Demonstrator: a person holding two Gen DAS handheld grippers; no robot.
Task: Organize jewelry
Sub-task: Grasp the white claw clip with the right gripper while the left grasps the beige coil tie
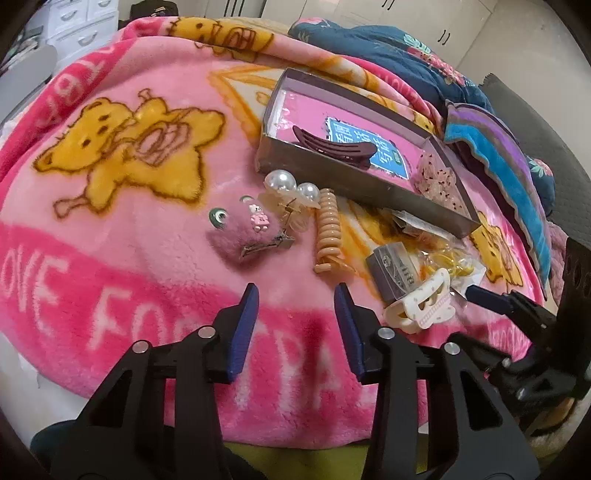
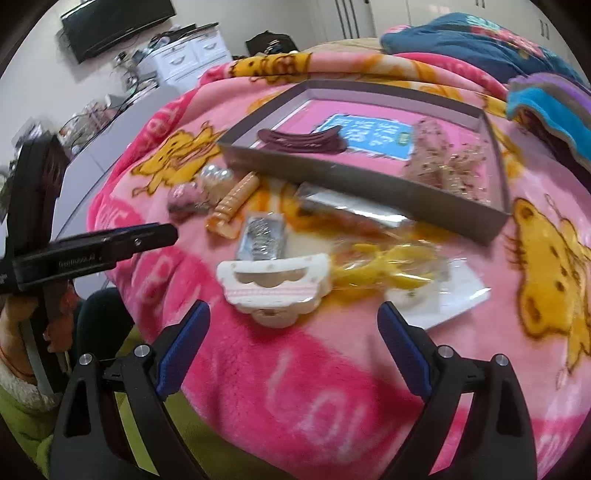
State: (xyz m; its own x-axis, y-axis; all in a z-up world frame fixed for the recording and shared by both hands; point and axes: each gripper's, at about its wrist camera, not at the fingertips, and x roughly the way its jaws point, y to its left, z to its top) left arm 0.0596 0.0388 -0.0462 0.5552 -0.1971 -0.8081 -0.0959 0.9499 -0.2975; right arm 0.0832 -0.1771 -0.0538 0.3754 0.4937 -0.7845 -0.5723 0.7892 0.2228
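A grey shallow box [image 1: 332,177] [image 2: 369,184] lies on the pink blanket; it holds a dark maroon hair clip [image 1: 332,146] [image 2: 301,142] and a speckled pink scrunchie [image 1: 437,181] [image 2: 436,158]. In front of it lie a pearl clip [image 1: 286,188], a fuzzy pink clip [image 1: 243,230], a peach spiral hair tie [image 1: 327,230] [image 2: 232,206], a small silver packet [image 1: 393,271] [image 2: 262,240], a white claw clip [image 1: 421,306] [image 2: 275,286] and a bag of yellow bands [image 2: 391,269]. My left gripper [image 1: 297,295] is open, short of the spiral tie. My right gripper [image 2: 293,315] is open, just before the white claw clip.
A pink bear-print blanket [image 1: 147,258] covers the bed. A blue-purple towel [image 1: 498,147] and a dark floral quilt [image 1: 388,55] lie behind the box. White drawers [image 2: 188,55] and a wall screen [image 2: 114,26] stand at the back left. A white card [image 2: 458,295] lies under the yellow bag.
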